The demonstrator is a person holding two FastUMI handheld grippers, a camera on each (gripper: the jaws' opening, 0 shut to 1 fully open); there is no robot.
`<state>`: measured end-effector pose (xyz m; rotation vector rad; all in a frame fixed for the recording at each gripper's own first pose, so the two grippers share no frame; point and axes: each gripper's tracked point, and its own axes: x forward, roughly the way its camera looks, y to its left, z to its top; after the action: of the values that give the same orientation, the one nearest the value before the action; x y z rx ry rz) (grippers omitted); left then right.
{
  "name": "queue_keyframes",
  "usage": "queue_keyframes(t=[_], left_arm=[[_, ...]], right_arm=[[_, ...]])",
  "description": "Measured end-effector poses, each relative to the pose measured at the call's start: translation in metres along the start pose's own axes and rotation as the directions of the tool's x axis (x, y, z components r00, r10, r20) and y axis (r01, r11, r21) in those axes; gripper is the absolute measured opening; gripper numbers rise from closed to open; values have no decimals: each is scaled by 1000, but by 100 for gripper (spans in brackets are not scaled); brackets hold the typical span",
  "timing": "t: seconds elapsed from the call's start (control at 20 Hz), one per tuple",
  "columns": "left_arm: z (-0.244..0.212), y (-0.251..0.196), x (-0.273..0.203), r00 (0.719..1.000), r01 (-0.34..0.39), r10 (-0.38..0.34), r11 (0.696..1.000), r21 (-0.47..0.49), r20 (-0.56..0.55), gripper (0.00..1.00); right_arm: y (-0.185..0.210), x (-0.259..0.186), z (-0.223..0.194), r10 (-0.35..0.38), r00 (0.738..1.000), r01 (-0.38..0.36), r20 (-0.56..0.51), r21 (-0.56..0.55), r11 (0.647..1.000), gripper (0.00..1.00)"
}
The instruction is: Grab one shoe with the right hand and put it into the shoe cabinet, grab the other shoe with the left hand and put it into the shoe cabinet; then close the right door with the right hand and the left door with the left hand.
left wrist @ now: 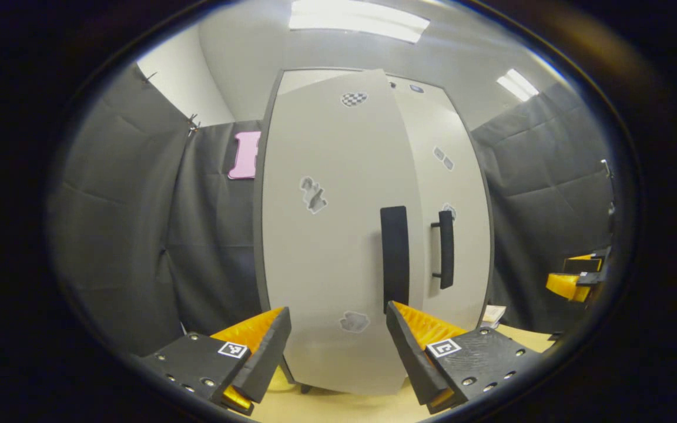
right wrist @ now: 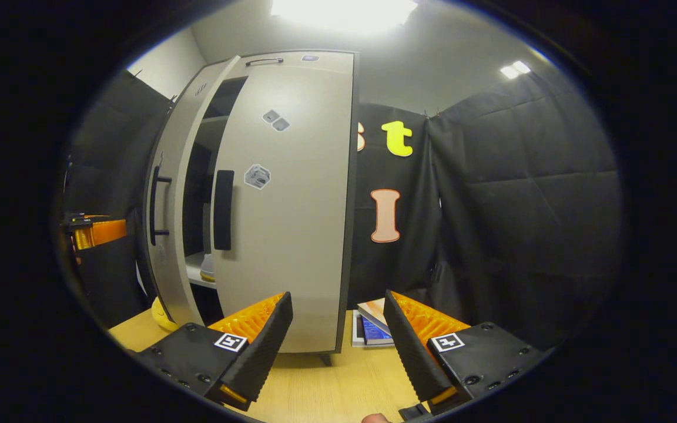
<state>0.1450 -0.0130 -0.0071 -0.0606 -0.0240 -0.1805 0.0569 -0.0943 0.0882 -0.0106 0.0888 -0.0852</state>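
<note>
Both claws, left (left wrist: 338,346) & right (right wrist: 338,346), gape empty facing cabinet (right wrist: 291,205), shoe (right wrist: 208,269) inside; left door (left wrist: 327,235) ajar, prob. awaiting push.

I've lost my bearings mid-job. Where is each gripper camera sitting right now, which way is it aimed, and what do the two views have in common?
Left gripper view: rides the left gripper, aimed at the shoe cabinet's left door, not fully closed; its own open fingers show below, the other gripper at right.
Right gripper view: rides the right gripper, facing the right door from its side; a shoe sits on a shelf inside.
Shared: the cabinet, both black handles, the wooden table.
</note>
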Motion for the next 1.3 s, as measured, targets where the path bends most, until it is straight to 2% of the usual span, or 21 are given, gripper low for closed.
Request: queue_keyframes(t=[0.5,1.3], left_arm=[[9,33,-82,997,-73,73,997,20,2,94],[-47,56,-145,986,-154,157,986,59,-50,93]], right_arm=[[25,-21,14,71,996,-71,52,0,997,98],[24,-66,11,81,991,-81,105,-4,997,98]])
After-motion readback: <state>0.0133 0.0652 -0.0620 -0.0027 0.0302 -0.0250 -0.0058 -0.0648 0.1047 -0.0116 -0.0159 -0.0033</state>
